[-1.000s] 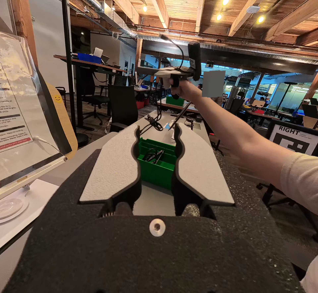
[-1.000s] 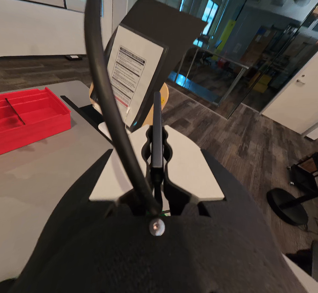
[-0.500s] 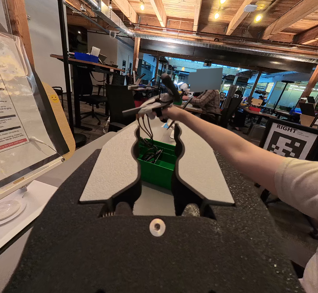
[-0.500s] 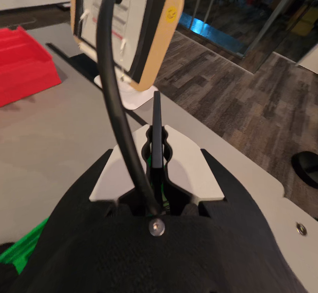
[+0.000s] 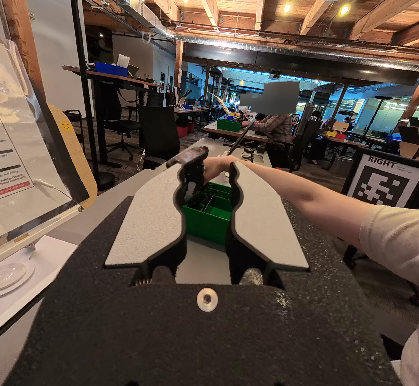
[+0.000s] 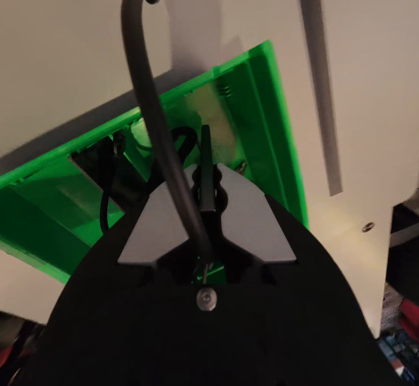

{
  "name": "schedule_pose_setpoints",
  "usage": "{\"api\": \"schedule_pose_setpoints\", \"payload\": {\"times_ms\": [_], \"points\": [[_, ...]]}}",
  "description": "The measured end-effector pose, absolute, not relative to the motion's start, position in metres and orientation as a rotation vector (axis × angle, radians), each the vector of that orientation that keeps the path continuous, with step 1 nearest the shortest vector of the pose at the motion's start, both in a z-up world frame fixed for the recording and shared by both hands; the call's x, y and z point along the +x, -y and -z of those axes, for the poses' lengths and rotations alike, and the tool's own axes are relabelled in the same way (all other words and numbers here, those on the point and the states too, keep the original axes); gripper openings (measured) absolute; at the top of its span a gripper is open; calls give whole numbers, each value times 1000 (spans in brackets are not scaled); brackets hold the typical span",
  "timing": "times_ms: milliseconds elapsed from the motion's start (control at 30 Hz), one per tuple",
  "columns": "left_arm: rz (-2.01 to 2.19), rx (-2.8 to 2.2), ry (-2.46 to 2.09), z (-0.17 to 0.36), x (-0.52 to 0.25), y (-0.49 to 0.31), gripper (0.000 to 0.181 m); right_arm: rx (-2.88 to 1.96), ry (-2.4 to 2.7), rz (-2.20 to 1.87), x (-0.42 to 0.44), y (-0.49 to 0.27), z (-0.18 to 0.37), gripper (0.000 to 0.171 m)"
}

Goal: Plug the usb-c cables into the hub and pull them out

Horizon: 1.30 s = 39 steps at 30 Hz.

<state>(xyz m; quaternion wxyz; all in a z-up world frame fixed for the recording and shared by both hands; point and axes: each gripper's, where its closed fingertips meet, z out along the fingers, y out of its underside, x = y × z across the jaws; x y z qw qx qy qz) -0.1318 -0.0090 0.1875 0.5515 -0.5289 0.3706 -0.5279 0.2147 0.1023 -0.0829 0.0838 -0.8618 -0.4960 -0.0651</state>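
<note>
My right gripper (image 6: 206, 167) is shut on a thin dark hub (image 6: 205, 146) held edge-on, with its thick black cord (image 6: 145, 75) arching up. It points down into a green bin (image 6: 272, 125) that holds tangled black cables (image 6: 113, 171). In the left wrist view the right gripper (image 5: 192, 168) hangs over the far left part of the green bin (image 5: 208, 223), held by a person's arm (image 5: 306, 196). My left gripper (image 5: 206, 171) is open and empty. It sits just short of the bin and points at it.
The bin stands on a grey table (image 5: 201, 259). A sign on a stand (image 5: 34, 159) is at the left, and a black-and-white marker board (image 5: 381, 184) at the right. The table's edge (image 6: 229, 284) is close to the bin. People work at desks far behind. The tips of one gripper are about 45 centimeters away from the tips of the other.
The right gripper has swung down from high in the air to just over the green bin, still shut on the hub. The left gripper has not moved.
</note>
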Motion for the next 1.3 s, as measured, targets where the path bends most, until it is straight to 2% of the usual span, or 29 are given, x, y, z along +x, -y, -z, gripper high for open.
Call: {"api": "schedule_pose_setpoints", "payload": {"times_ms": [200, 300, 500, 667, 733, 833, 867, 933, 1067, 1167, 1300], "points": [[1255, -1248, -878, -188, -133, 10, 37, -2711, 1325, 260, 220, -111, 103, 16], [1259, -1246, -874, -189, -134, 9, 37, -2701, 1251, 230, 223, -111, 95, 32], [1257, -1238, -868, -191, -137, 10, 37, -2480, 1148, 88, 217, -110, 35, 37], [1259, -1245, -860, -191, -138, 8, 37, -2289, 1024, 246, 231, -110, -23, 37], [1254, -1251, -859, -190, -140, 8, 37, -2276, 912, 263, 243, -101, -30, 38], [1225, -1268, -838, -191, -146, 4, 37, -2338, 718, 248, 280, -71, -12, 46], [1209, -1283, -823, -191, -150, 2, 40, -2391, 639, 233, 296, -57, 0, 46], [1160, -1330, -783, -189, -159, -4, 34, -2525, 442, 140, 321, -26, 27, 47], [943, -1453, -730, -179, -180, -16, 35, -2675, 142, -33, 340, 3, 61, 48], [755, -1538, -690, -169, -193, -28, 35, -2856, -69, 61, 354, 21, 87, 27], [460, -1686, -610, -148, -213, -50, 35, -2880, -154, 5, 342, 19, 102, 32]]}}
